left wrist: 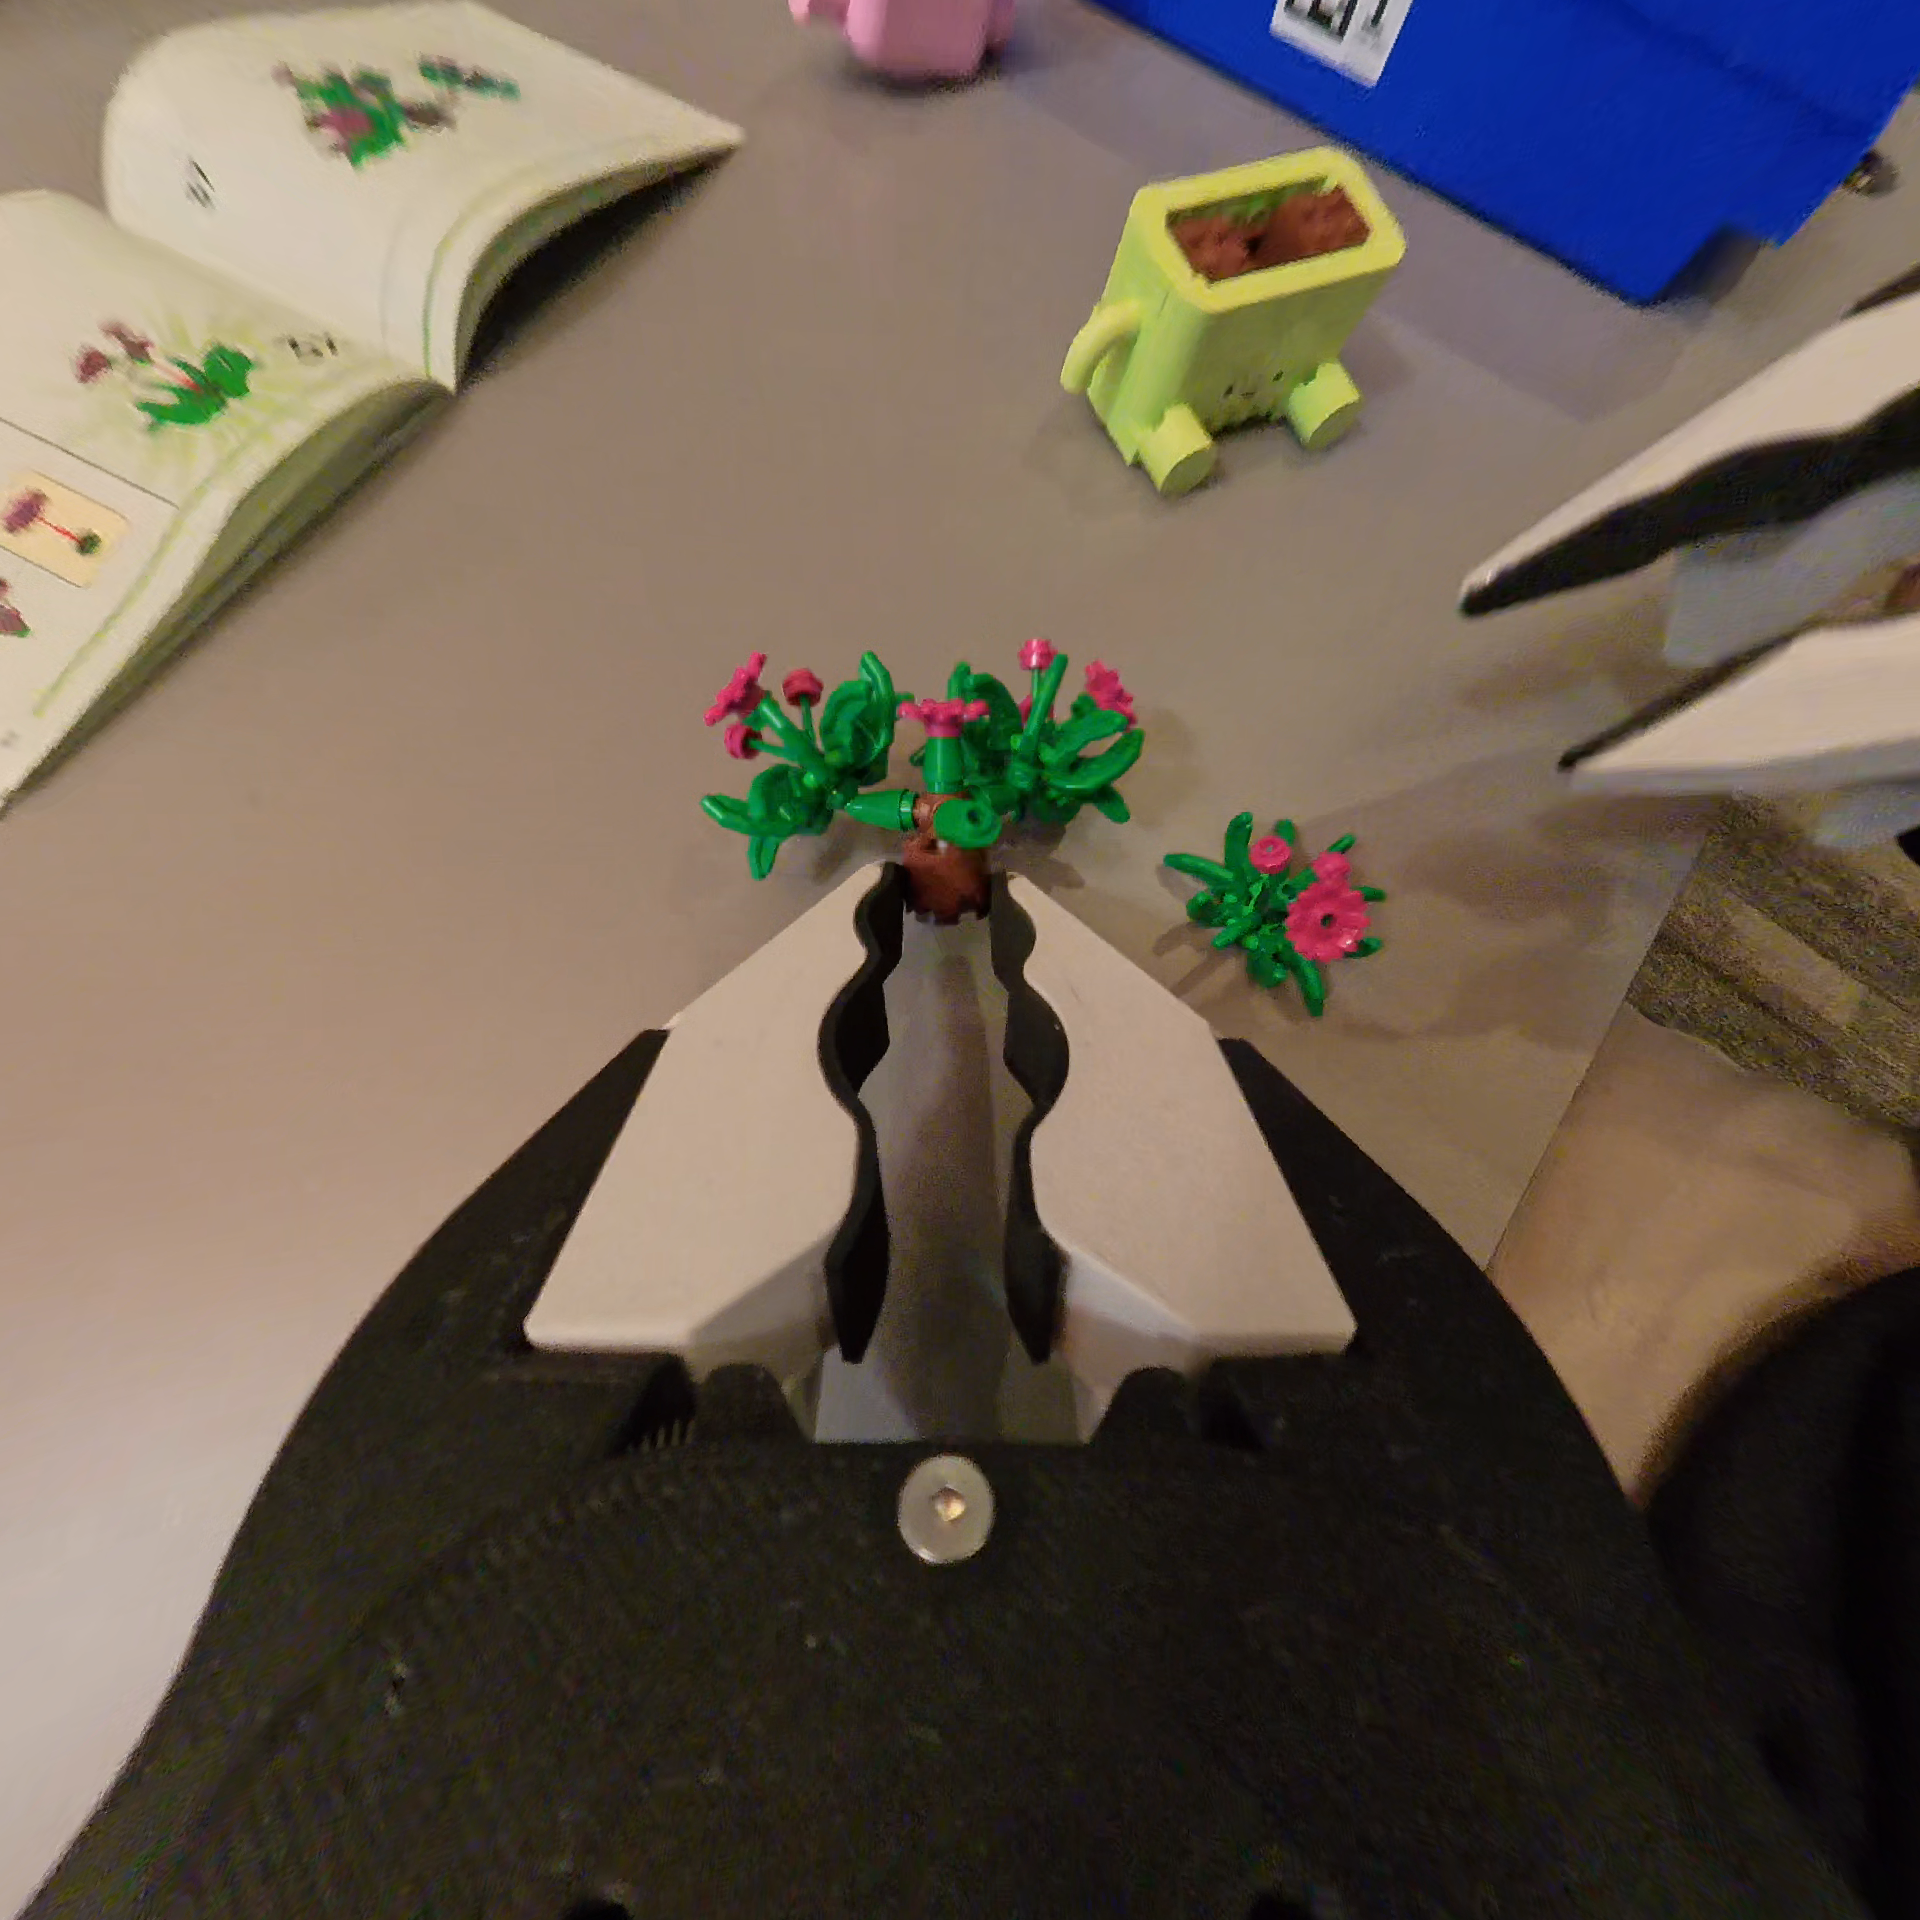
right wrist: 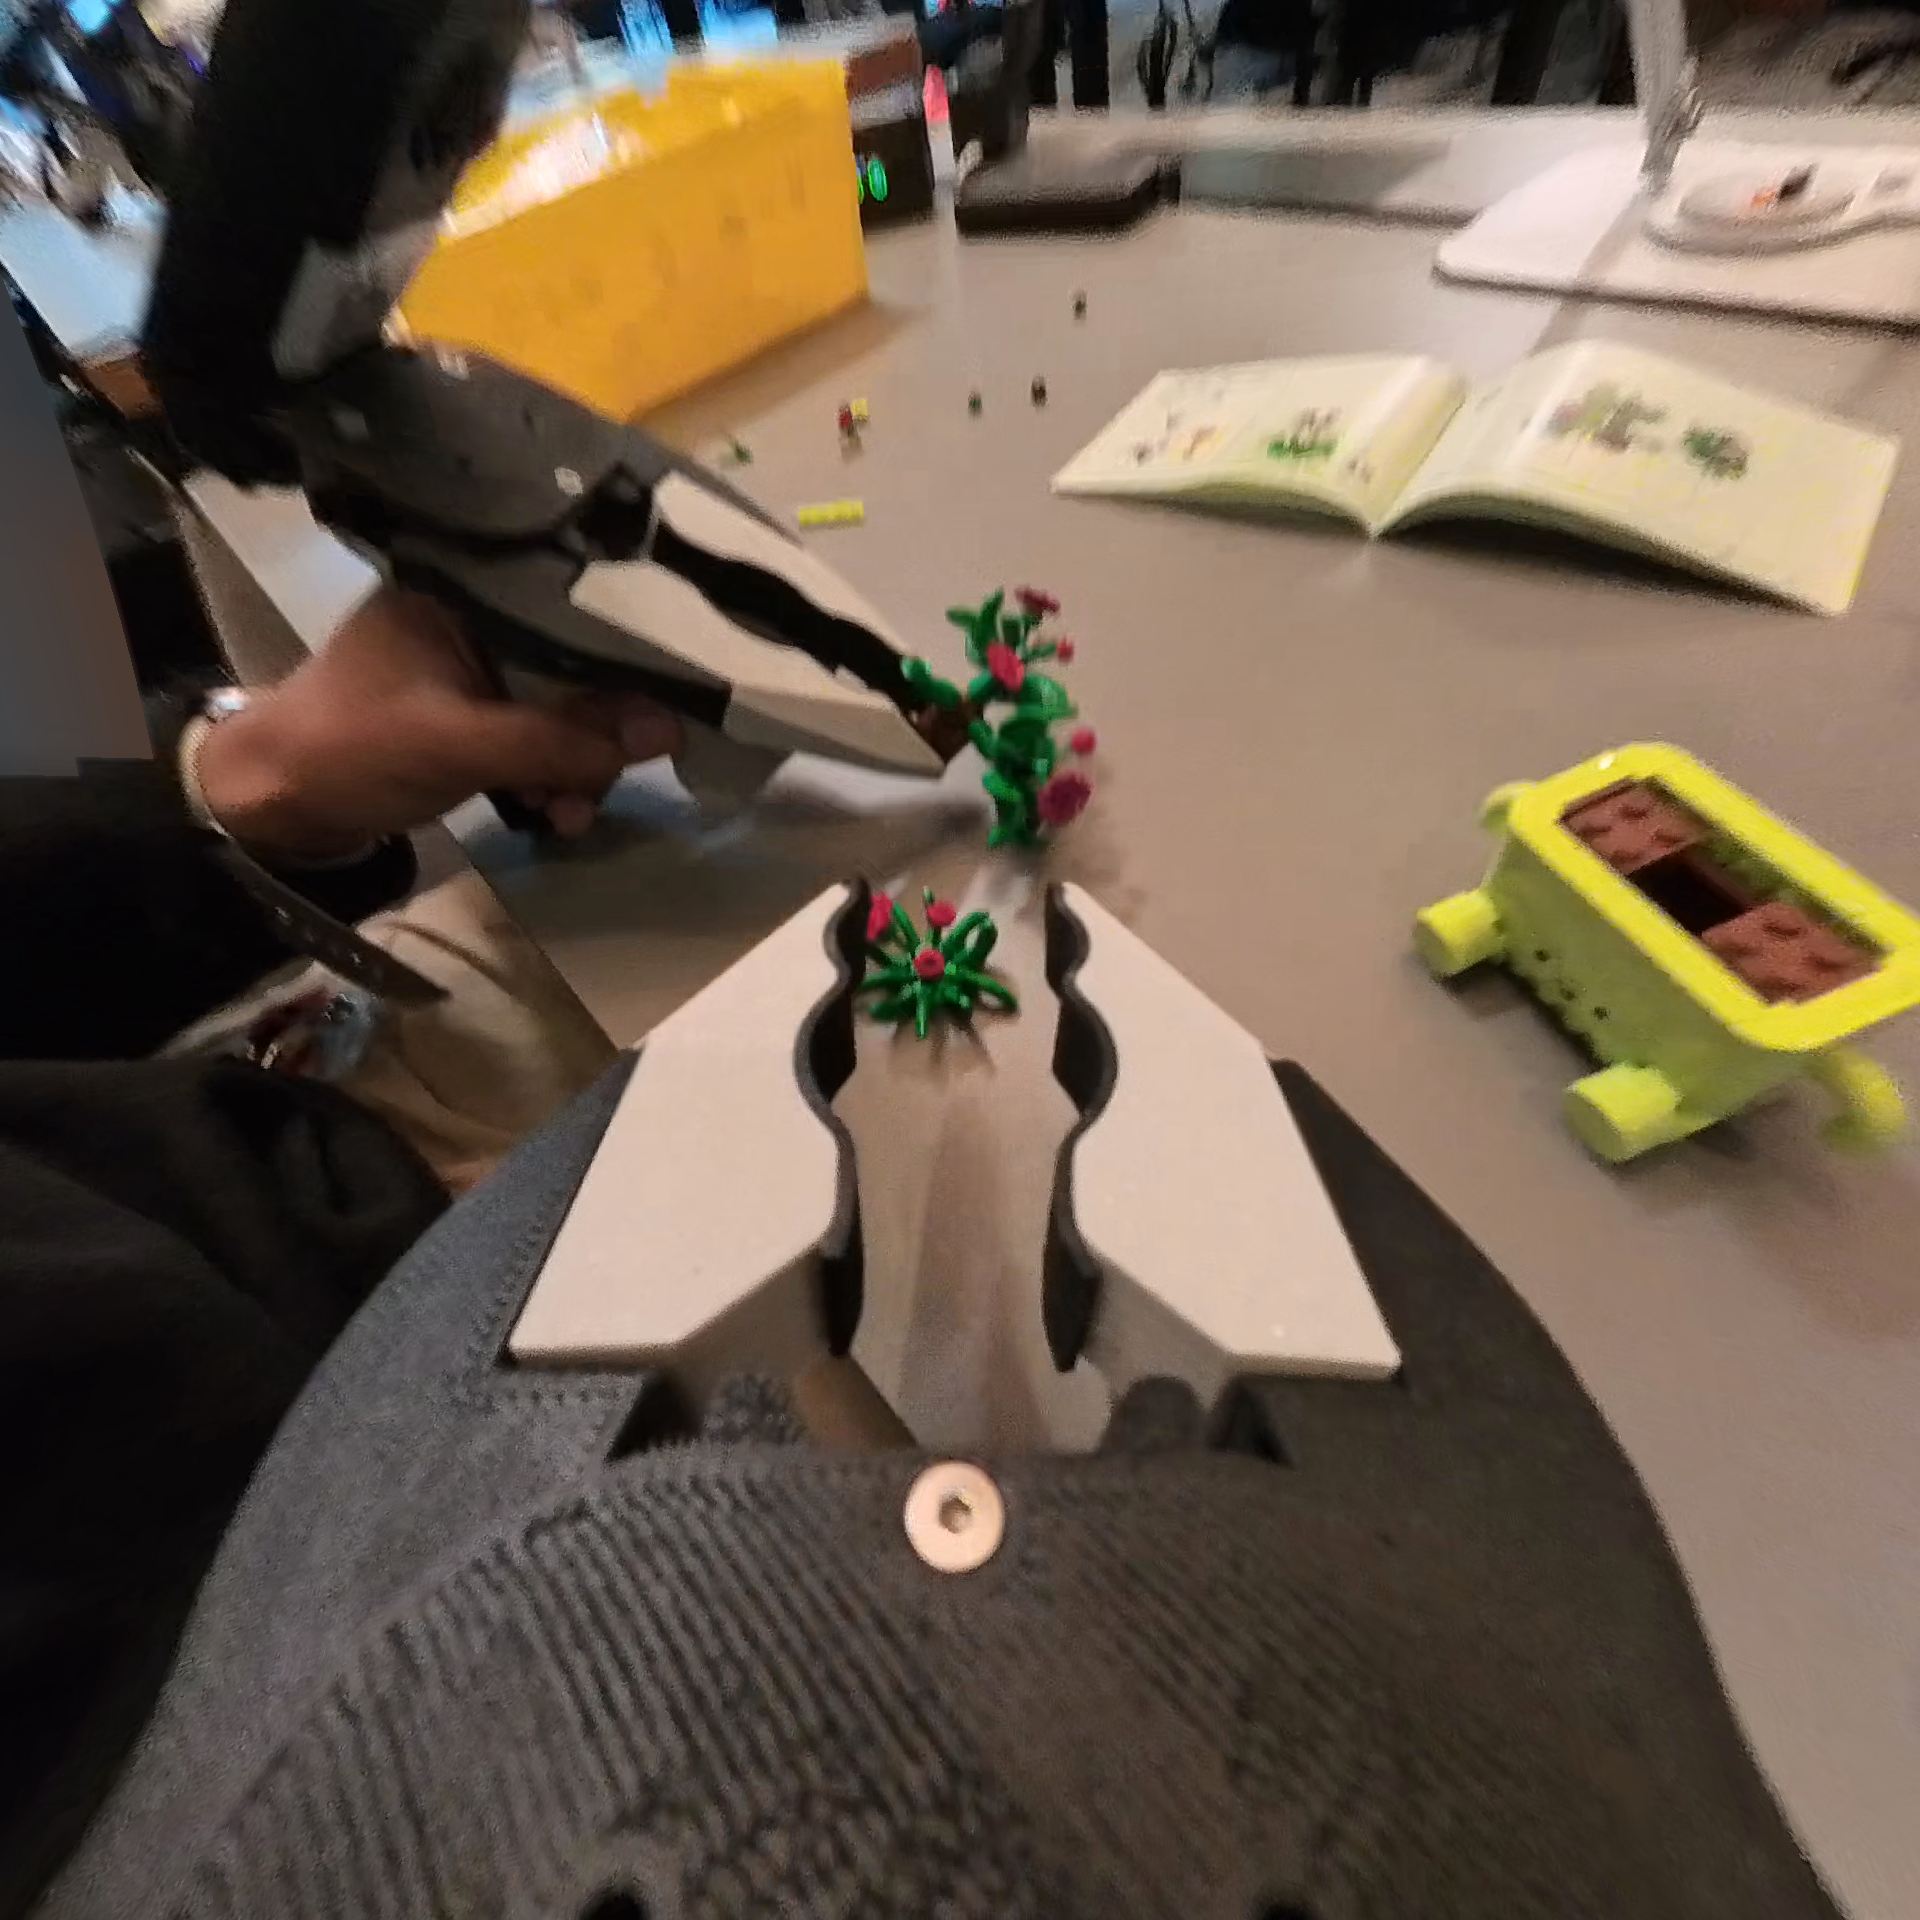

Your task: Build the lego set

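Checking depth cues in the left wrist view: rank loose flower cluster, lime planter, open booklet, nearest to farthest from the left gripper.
1. Loose flower cluster, on the table just right of the left gripper.
2. Lime planter, ahead, right.
3. Open booklet, far left.

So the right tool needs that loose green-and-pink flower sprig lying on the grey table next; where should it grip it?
Probably the green leaf cluster at the centre of the small loose flower sprig, coming down from above. It lies flat on the grey table, leaves splayed outward, and the open right tool already straddles it.
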